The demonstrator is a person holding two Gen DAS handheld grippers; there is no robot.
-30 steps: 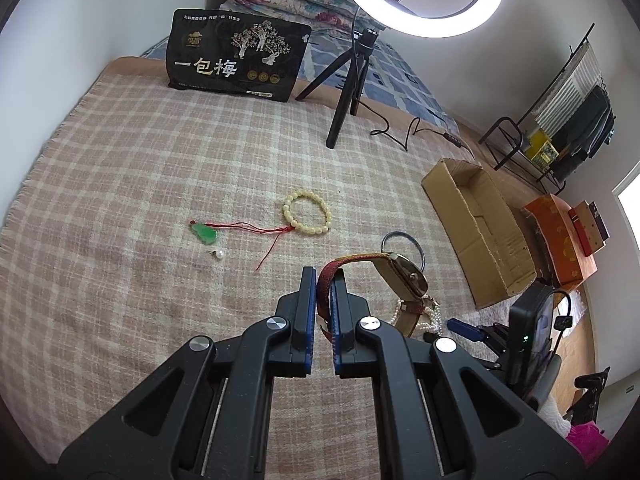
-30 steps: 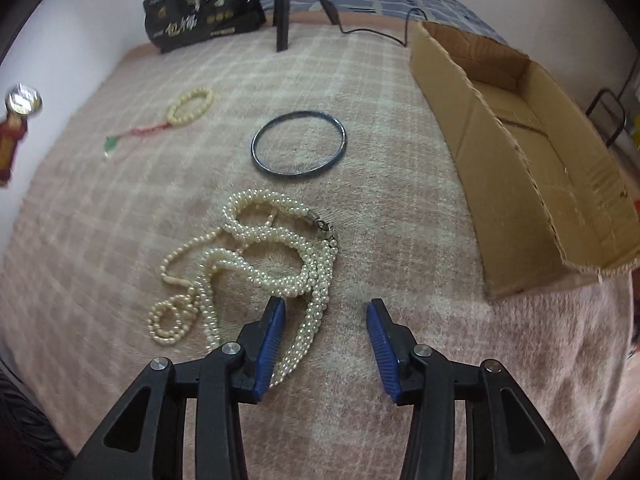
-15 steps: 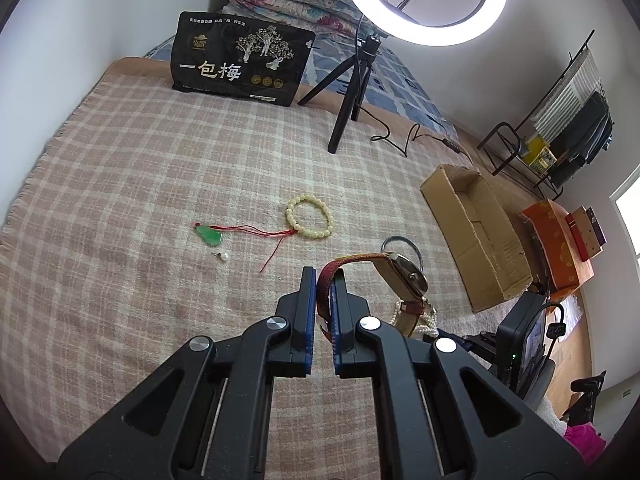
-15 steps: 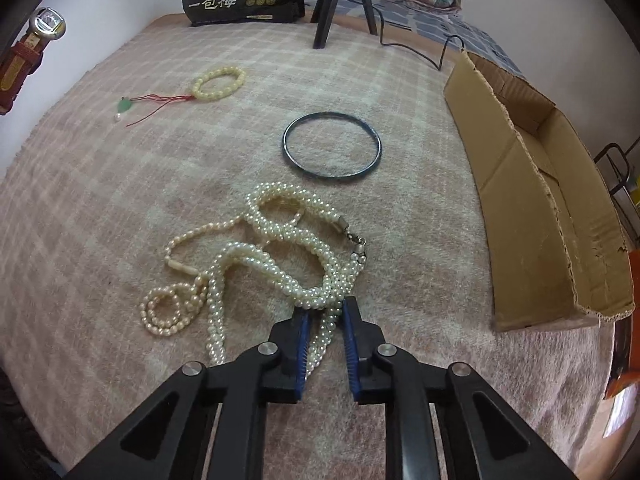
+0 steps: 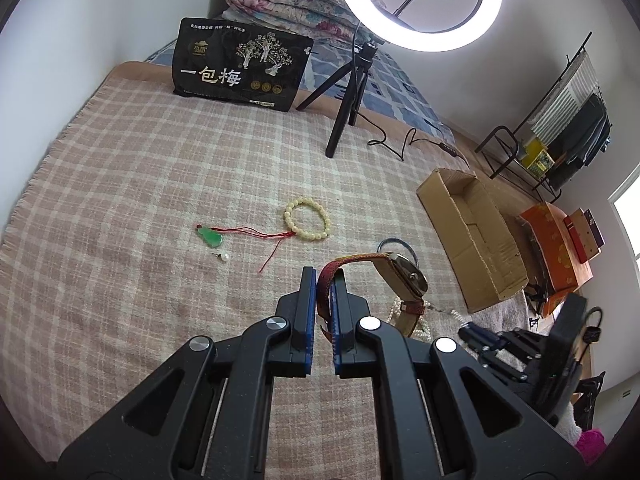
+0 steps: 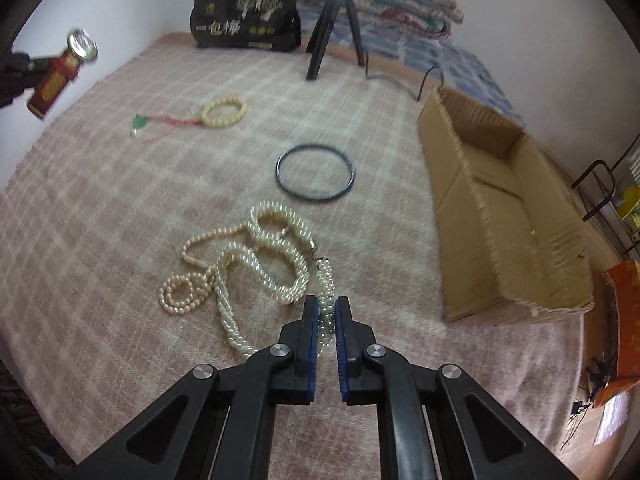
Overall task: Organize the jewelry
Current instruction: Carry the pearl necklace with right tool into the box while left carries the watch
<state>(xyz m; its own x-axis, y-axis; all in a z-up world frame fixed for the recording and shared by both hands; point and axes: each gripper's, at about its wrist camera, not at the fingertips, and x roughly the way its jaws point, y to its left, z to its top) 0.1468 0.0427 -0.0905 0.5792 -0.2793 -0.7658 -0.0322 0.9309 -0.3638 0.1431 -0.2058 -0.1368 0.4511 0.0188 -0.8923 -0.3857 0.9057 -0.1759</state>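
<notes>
The left tongs (image 5: 323, 280) are closed on the red strap of a wristwatch with a brass-coloured case and brown leather band (image 5: 402, 280), which arches out ahead and to the right of the blue pads, clear of the bed. In the right wrist view the same watch (image 6: 60, 68) hangs at the far left edge.

The right tongs (image 6: 327, 312) are clamped on a bundle of strands of a long white pearl necklace (image 6: 256, 264); the pinched part is lifted between the pads while the rest trails in loops on the pink-and-cream checked blanket (image 6: 120, 240) to the left and just ahead of those tongs.

Beyond the necklace, ahead of the right tongs, a thin dark round bangle (image 6: 315, 172) lies flat on the blanket. Farther ahead and to the left lies a cream bead bracelet (image 6: 224, 110) joined by a red cord to a small green pendant (image 6: 139, 122). In the left wrist view a tiny white pearl stud (image 5: 224, 257) sits just beside the pendant (image 5: 211, 237), ahead and left of the left tongs.

To the right of the right tongs lies an open brown cardboard box (image 6: 504, 216). At the far end of the bed stand a black printed bag with white characters (image 5: 240, 66) and a black tripod with a lit ring light (image 5: 418, 0).
</notes>
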